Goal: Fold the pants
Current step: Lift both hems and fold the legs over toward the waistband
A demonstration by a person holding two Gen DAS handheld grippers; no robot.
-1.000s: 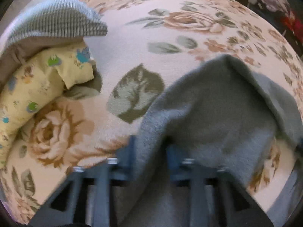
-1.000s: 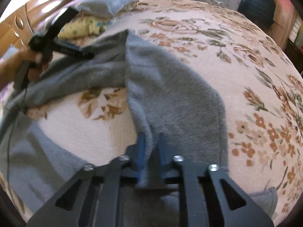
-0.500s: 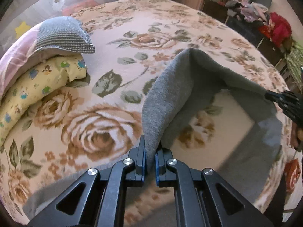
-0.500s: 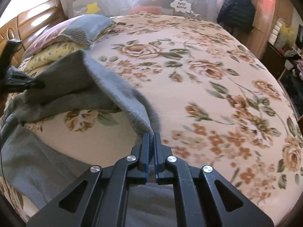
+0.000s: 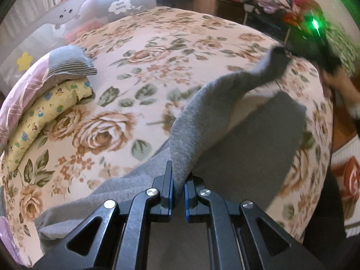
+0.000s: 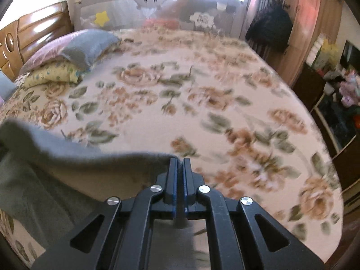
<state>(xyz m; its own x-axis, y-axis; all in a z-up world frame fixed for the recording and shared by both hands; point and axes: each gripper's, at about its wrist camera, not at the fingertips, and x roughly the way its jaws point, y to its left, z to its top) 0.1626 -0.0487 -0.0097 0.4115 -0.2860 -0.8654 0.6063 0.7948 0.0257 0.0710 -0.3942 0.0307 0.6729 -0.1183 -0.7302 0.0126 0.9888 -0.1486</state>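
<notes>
Only L cam shows R hand (image 5: 337, 76), both clamp pants (image 5: 198, 121)

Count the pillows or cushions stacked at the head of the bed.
3, stacked by the headboard: a grey pillow on top, a pink striped pillow beneath and behind it, and a yellow cartoon-print pillow at the bottom. More may be hidden behind the stack.
</notes>
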